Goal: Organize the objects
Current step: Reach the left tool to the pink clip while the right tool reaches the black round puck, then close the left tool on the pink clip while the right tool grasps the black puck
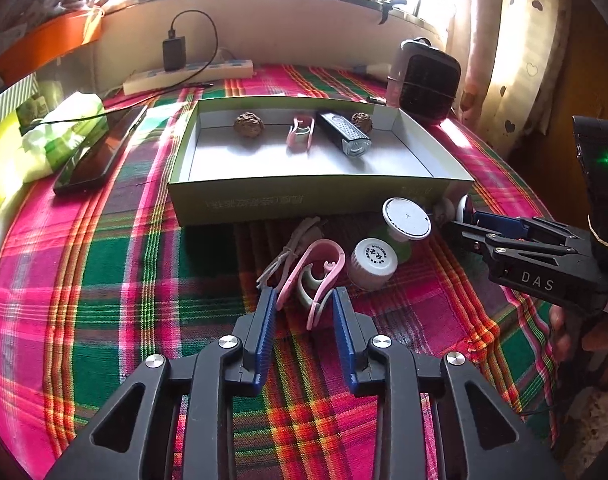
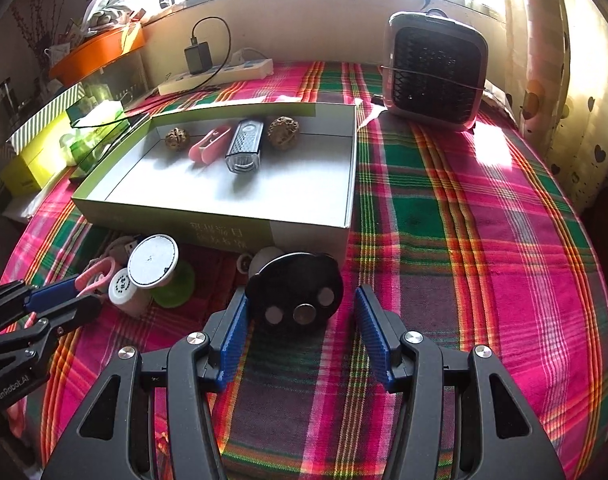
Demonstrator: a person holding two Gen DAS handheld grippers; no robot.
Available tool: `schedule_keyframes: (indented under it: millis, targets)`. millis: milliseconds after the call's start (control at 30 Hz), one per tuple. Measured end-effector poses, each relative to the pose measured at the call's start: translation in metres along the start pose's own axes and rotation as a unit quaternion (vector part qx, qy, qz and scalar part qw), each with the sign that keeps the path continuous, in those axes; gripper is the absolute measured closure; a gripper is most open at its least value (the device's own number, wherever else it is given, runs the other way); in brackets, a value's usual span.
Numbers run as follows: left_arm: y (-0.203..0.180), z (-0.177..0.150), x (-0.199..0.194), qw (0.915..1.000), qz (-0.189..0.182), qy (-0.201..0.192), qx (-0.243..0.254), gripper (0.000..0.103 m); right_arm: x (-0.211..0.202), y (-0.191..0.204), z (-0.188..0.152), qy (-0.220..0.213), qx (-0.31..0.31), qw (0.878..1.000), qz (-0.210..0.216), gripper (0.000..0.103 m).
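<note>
"DAS" is read in pale letters on the black body of the right gripper [image 1: 469,222] at the right edge of the table. "GenRobot.AI" is read on the left gripper [image 2: 60,300] by the left edge. Printed characters are seen on the box [image 1: 304,200] front wall and the white cap [image 1: 373,258], too small to be made out.

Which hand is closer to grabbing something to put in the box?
Probably the left. The left gripper already has the pink clip between its pads, apparently touching. The right gripper stands wide around the black round disc, with a gap on one side.
</note>
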State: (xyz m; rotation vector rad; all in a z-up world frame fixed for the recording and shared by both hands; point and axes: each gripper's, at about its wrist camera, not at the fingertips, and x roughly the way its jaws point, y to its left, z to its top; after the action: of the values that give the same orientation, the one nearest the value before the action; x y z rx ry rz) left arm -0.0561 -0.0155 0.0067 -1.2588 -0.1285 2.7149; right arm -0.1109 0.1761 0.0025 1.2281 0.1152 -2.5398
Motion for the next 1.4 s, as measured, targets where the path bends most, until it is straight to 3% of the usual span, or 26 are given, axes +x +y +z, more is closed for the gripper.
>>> schedule_keyframes:
  millis: [100,267,367,967,1133,1400]
  targets:
    - [0.002,-0.001,-0.002,1.0000,0.001,0.000,-0.002,0.080,-0.001,-0.001,0.000,-0.003,0.002,1.000,0.001,0.050]
    - [0.005,-0.007,-0.006,1.0000,0.001,-0.004,-0.008,0.081,-0.004,0.000,-0.002,-0.006,0.006,1.000,0.006,0.061]
    - [0.008,-0.010,-0.009,0.9999,0.000,-0.004,-0.012,0.081,-0.006,0.001,-0.004,-0.008,0.009,1.000,0.008,0.073]
    - [0.009,-0.023,-0.021,0.9998,0.003,0.002,-0.020,0.081,-0.027,0.008,-0.030,-0.012,0.008,0.999,0.031,0.073]
    - [0.004,-0.020,-0.017,0.9999,0.012,0.007,-0.006,0.068,-0.028,0.007,-0.032,-0.013,0.010,0.999,0.030,0.073]
    - [-0.002,-0.010,-0.007,0.9995,0.029,0.005,0.012,0.066,-0.024,0.011,-0.030,-0.007,-0.001,1.000,0.023,0.067]
